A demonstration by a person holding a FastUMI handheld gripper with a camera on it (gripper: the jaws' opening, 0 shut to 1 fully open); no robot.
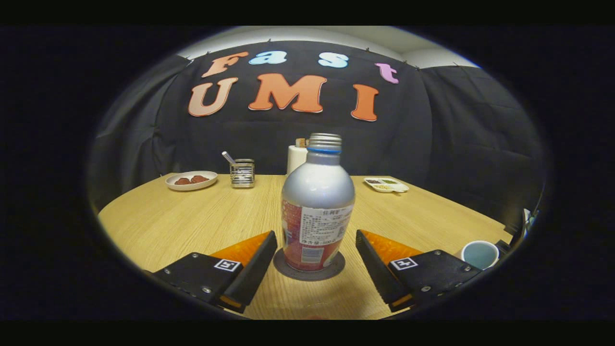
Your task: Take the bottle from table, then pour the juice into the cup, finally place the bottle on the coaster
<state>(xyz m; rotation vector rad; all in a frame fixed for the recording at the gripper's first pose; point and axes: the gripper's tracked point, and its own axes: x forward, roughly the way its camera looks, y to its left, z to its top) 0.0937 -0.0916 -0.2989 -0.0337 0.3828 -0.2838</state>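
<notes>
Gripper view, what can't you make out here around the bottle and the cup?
- Bottle: stands on the coaster between the open gripper; its opaque body hides any juice level.
- Cup: partly cut off beside one finger; contents unclear.
- White container: mostly hidden behind the bottle.
- Food on the far plate: too small.

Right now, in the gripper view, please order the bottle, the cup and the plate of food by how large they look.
1. bottle, largest, standing on the coaster between the open fingers.
2. plate of food.
3. cup, partly cut off.
Plate and cup look close; distance makes true size unsure.
</notes>
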